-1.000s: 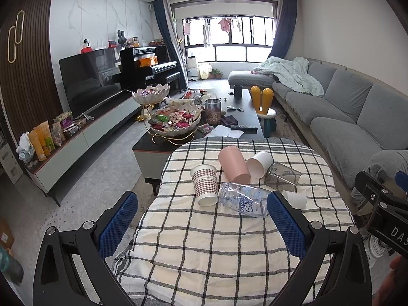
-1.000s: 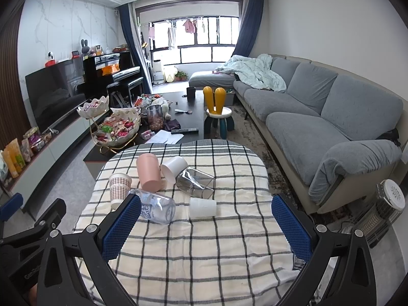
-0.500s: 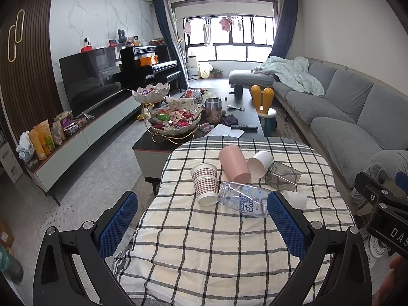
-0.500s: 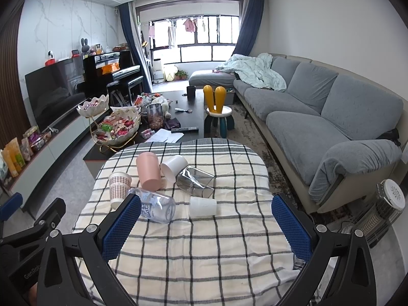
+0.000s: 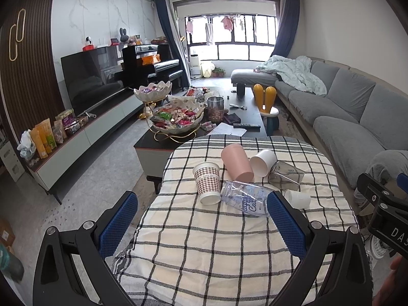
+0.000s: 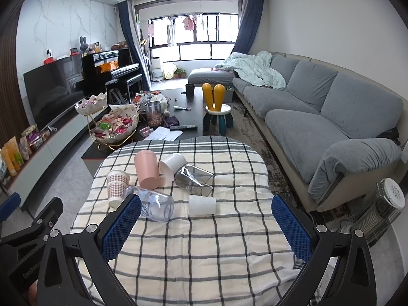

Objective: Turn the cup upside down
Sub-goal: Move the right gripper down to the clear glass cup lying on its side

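Observation:
Several cups sit on the checked tablecloth. A checked paper cup stands upright, also seen in the right wrist view. A pink cup stands mouth down. A white cup, a grey glass, a clear printed cup and a small white cup lie on their sides. My left gripper is open and empty, short of the cups. My right gripper is open and empty, just before the small white cup.
A dark coffee table with snack bowls stands beyond the table. A grey sofa runs along the right. A TV unit lines the left wall. A small heater sits on the floor at right.

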A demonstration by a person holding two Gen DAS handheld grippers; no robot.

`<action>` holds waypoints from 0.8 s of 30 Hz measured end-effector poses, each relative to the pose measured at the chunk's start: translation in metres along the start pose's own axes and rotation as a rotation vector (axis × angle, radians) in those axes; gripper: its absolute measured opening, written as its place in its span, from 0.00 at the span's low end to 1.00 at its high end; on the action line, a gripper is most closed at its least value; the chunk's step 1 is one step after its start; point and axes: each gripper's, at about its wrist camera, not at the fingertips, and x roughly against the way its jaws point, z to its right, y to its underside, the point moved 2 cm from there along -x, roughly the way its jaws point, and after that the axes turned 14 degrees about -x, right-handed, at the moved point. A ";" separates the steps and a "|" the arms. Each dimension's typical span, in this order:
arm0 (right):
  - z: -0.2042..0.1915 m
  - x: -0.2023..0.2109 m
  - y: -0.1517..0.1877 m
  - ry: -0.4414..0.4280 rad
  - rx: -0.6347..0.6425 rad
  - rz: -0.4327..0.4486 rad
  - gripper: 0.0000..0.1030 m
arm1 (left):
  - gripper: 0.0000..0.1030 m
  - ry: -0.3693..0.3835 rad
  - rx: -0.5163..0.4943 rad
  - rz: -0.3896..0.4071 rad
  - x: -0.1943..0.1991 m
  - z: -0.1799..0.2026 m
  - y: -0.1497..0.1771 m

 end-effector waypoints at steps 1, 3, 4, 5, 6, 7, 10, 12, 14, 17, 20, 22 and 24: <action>0.000 -0.002 0.001 0.002 0.000 -0.004 1.00 | 1.00 -0.002 0.001 -0.004 -0.002 -0.001 0.000; 0.001 -0.007 0.003 0.006 0.000 -0.013 1.00 | 1.00 -0.004 0.003 -0.010 -0.006 -0.003 0.000; 0.002 -0.012 0.003 0.009 -0.001 -0.018 1.00 | 1.00 -0.006 0.004 -0.013 -0.009 -0.004 0.000; 0.001 -0.019 0.003 0.012 0.000 -0.027 1.00 | 1.00 -0.008 0.006 -0.015 -0.012 -0.004 -0.001; 0.000 -0.022 0.003 0.013 -0.001 -0.031 1.00 | 1.00 -0.009 0.009 -0.015 -0.015 -0.006 -0.002; 0.000 -0.026 0.003 0.012 -0.001 -0.035 1.00 | 1.00 -0.011 0.012 -0.014 -0.020 -0.006 -0.004; -0.005 -0.042 -0.001 0.013 -0.002 -0.052 1.00 | 1.00 -0.021 0.016 -0.009 -0.037 -0.004 -0.007; -0.009 -0.057 -0.004 0.014 -0.003 -0.066 1.00 | 1.00 -0.026 0.022 -0.009 -0.049 -0.006 -0.012; -0.012 -0.068 -0.007 0.018 -0.002 -0.078 1.00 | 1.00 -0.031 0.026 -0.012 -0.061 -0.008 -0.015; -0.019 -0.091 -0.013 0.025 0.008 -0.098 1.00 | 1.00 -0.043 0.035 -0.020 -0.083 -0.010 -0.021; -0.025 -0.118 -0.020 0.028 0.037 -0.131 1.00 | 1.00 -0.058 0.048 -0.043 -0.104 -0.009 -0.026; -0.029 -0.136 -0.026 0.028 0.065 -0.154 0.99 | 1.00 -0.069 0.069 -0.072 -0.118 -0.006 -0.029; -0.033 -0.156 -0.032 0.017 0.113 -0.187 1.00 | 1.00 -0.105 0.095 -0.106 -0.131 -0.002 -0.030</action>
